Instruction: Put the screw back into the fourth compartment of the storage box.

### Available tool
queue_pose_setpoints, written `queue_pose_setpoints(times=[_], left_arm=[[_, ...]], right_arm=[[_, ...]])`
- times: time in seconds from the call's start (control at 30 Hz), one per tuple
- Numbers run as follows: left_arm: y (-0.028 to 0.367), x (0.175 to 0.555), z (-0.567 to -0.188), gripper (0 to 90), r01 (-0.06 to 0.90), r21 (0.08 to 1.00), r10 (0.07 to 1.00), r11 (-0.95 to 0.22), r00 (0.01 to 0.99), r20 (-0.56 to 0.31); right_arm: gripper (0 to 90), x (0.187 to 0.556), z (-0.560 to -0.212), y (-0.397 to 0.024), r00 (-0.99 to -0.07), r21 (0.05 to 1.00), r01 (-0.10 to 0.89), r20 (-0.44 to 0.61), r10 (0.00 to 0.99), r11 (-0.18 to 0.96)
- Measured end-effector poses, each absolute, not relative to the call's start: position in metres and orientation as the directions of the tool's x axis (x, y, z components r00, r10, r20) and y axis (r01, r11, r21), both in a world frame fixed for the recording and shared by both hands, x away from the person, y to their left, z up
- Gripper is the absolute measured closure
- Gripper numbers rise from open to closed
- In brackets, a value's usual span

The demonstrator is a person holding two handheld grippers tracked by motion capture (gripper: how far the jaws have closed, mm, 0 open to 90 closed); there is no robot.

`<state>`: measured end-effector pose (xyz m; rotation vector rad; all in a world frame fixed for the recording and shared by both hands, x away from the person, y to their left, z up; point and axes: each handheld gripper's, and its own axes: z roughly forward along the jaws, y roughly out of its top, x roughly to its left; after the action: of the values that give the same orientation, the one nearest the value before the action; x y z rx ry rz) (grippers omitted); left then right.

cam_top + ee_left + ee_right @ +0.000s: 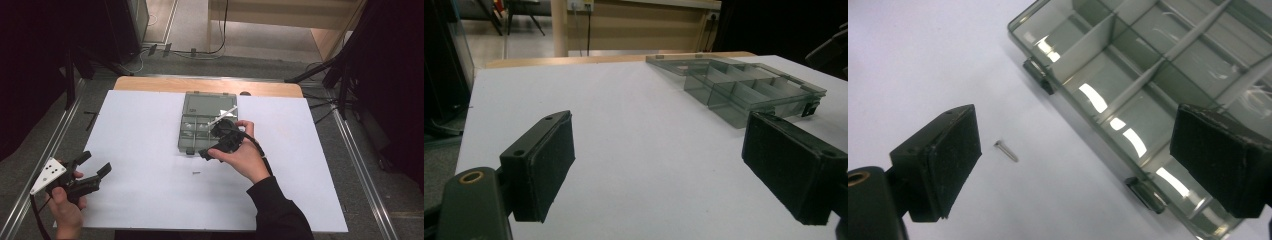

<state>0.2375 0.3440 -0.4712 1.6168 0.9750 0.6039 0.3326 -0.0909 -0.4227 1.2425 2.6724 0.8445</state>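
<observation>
Your right gripper [1075, 165] hung with its jaws spread wide and nothing between the pads, seen from its own camera above the white table [923, 60]. A small screw [1006, 151] lay loose on the sheet just off the left pad, touching neither jaw. Beyond it stood the box [1148, 75], a clear smoky organiser with its compartments open to view; the right pad [1220, 160] overlapped its near edge in the picture, though whether it touched the rim could not be told. Two dark latches showed along that edge.

From above, your right gripper [210, 150] sat at the box's [192, 127] near right corner, your hand [245, 157] wrapped round its body and the cable trailing back along your sleeve. The screw [196, 173] rested on the table [140, 130] a little nearer you than the box, apart from both. The box's lid lay folded back toward the far wooden edge.

Your left gripper [96, 162] waited well apart at the near left corner, its grey plate uppermost, jaws likewise wide and empty. Its own camera showed both pads [549, 165] held above bare table [624, 110], with the box [744, 87] off to the right beyond them.
</observation>
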Motion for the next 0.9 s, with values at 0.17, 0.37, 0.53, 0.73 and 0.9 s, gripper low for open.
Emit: queue_pose_setpoints(times=[0.17,0.37,0.53,0.73,0.9], left_arm=[[0.344,0.237,-0.471,13.7,0.283,0.957,0.840,-0.064,0.533,-0.101],[0.344,0.238,-0.471,13.8,0.282,0.957,0.840,-0.063,0.533,-0.101],[0.344,0.238,-0.471,13.7,0.282,0.958,0.841,-0.061,0.531,-0.103],[0.344,0.237,-0.471,13.7,0.282,0.958,0.841,-0.061,0.531,-0.103],[0.344,0.238,-0.471,13.8,0.282,0.957,0.840,-0.061,0.532,-0.103]], right_arm=[[13.8,0.326,-0.425,-0.082,-0.686,0.506,0.674,0.157,0.711,0.538],[26.5,0.321,-0.433,-0.075,-0.717,0.495,0.654,0.167,0.676,0.572],[41.7,0.316,-0.441,-0.067,-0.750,0.478,0.632,0.178,0.637,0.610],[57.0,0.314,-0.453,-0.059,-0.772,0.451,0.614,0.176,0.610,0.647],[65.4,0.314,-0.463,-0.053,-0.793,0.431,0.591,0.156,0.589,0.681]])
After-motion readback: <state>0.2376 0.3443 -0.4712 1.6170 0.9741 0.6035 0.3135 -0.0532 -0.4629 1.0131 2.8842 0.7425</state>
